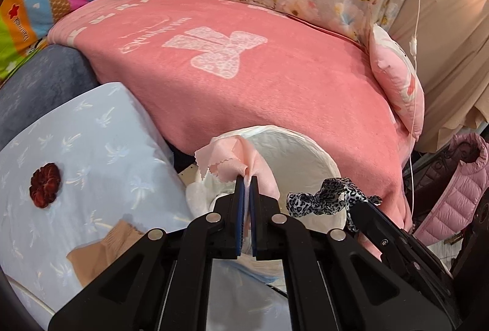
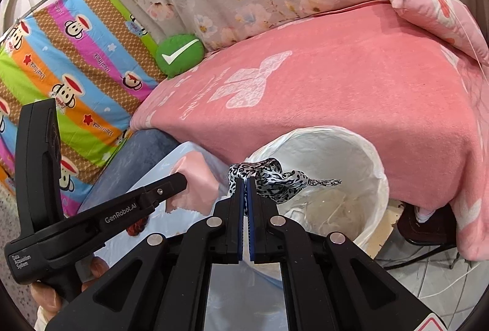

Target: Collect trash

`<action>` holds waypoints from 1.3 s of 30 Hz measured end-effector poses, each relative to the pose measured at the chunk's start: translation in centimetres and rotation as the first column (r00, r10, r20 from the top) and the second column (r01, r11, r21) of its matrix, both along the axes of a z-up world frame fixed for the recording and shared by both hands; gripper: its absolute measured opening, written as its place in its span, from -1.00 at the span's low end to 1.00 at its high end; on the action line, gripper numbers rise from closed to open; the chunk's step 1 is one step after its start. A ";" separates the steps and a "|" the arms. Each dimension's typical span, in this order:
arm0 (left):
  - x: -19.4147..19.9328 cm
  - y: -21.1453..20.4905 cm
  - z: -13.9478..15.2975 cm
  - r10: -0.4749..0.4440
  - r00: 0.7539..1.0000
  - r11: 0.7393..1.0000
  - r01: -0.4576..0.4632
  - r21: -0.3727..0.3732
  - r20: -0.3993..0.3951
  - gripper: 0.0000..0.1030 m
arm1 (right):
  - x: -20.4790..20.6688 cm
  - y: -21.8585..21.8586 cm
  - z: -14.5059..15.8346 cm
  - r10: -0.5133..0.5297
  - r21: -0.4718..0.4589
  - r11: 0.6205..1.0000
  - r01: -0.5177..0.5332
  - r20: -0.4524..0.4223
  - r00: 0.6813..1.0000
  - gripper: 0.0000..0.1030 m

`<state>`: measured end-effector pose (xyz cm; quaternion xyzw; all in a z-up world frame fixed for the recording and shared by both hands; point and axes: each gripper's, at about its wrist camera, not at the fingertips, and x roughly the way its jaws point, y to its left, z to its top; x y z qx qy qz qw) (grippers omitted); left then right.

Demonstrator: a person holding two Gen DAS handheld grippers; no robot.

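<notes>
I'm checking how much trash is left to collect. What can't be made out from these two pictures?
- Bin contents: left wrist view, blocked by the pink cloth and the left tool.
- Bin base: right wrist view, hidden behind the right tool.
- Tan item: left wrist view, partly covered by the tool body; what it is can't be told.
- Red object: right wrist view shows only a sliver behind the left tool.

"GenRobot.AI" on left gripper (image 2: 180, 179)
</notes>
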<state>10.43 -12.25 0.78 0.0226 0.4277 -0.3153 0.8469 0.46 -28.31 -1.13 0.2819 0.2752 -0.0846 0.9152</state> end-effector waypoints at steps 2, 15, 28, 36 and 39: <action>-0.1 -0.8 -0.2 -0.020 1.000 1.000 0.020 0.004 -0.005 -0.92 | -0.1 -0.7 0.0 -0.013 0.000 1.000 0.013 0.001 1.000 -0.96; 0.7 -3.3 -1.4 -0.049 0.998 0.998 0.049 0.025 -0.035 -0.87 | 0.6 -3.1 -0.1 -0.050 -0.002 0.999 0.050 -0.002 0.999 -0.96; 1.8 -1.7 -1.1 0.037 0.999 0.999 -0.037 0.006 0.017 0.34 | 2.6 -2.9 -0.3 -0.036 -0.025 0.999 0.035 -0.010 0.999 -0.75; 2.0 0.2 -1.6 0.080 0.997 0.997 -0.080 0.010 0.015 0.34 | 2.9 -1.4 -0.2 -0.008 -0.040 0.999 0.007 -0.025 1.000 -0.56; 1.9 1.1 -1.7 0.101 0.995 0.995 -0.101 0.007 0.010 0.34 | 2.8 -0.6 -0.3 0.004 -0.040 0.999 -0.006 -0.034 0.999 -0.52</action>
